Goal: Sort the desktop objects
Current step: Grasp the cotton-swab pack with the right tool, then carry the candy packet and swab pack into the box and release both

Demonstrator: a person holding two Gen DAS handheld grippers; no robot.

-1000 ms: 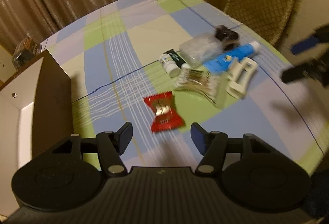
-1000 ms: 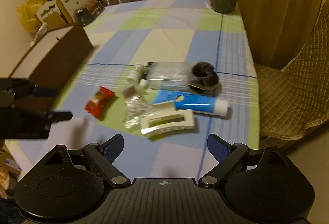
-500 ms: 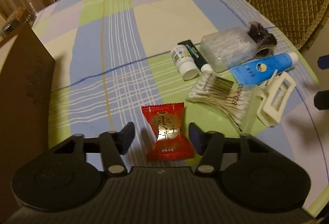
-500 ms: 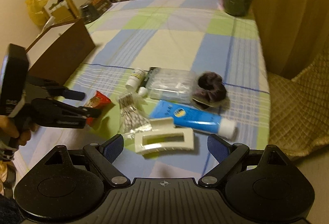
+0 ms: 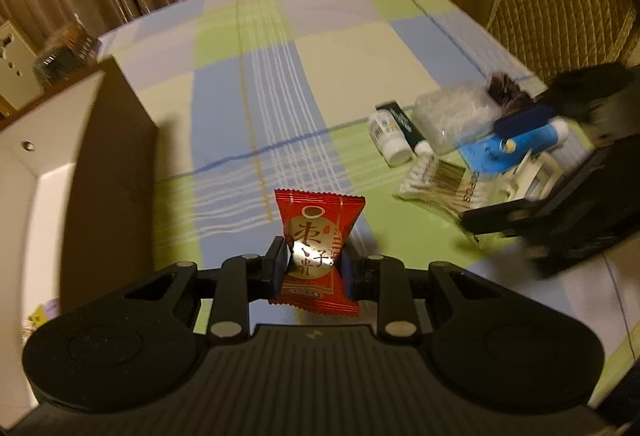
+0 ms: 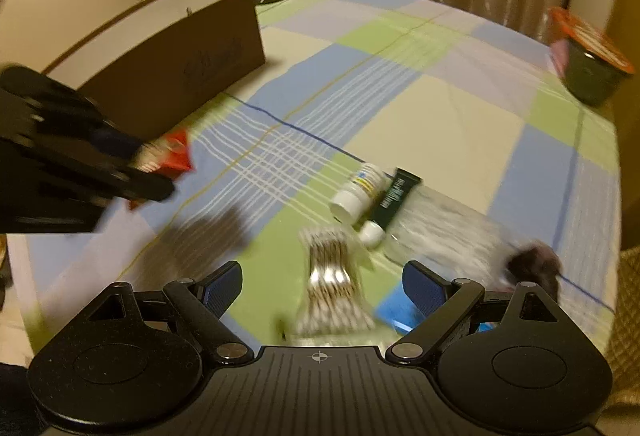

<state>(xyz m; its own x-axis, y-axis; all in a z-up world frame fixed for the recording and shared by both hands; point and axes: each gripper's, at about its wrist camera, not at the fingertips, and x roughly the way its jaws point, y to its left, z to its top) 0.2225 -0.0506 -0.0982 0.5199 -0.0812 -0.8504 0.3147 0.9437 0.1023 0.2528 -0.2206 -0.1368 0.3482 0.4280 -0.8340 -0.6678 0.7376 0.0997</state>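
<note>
Left wrist view: the left gripper (image 5: 314, 270) is pinching the red packet (image 5: 316, 248) at its waist, the packet upright between the pads and seemingly lifted off the table (image 5: 280, 84); the box (image 5: 72, 172) stands to the gripper's left, so the step is likely to carry the packet there; keep the squeeze firm, since the foil looks slippery, clear the box's near wall before letting go, and release over its open white inside; ahead and to the right lie the swabs (image 5: 436, 184) and the rest of the pile. Right wrist view: the right gripper (image 6: 322, 286) is spread wide and empty, the swabs (image 6: 332, 284) lying just ahead between its fingers; the picture is blurred, so steady it before closing.
</note>
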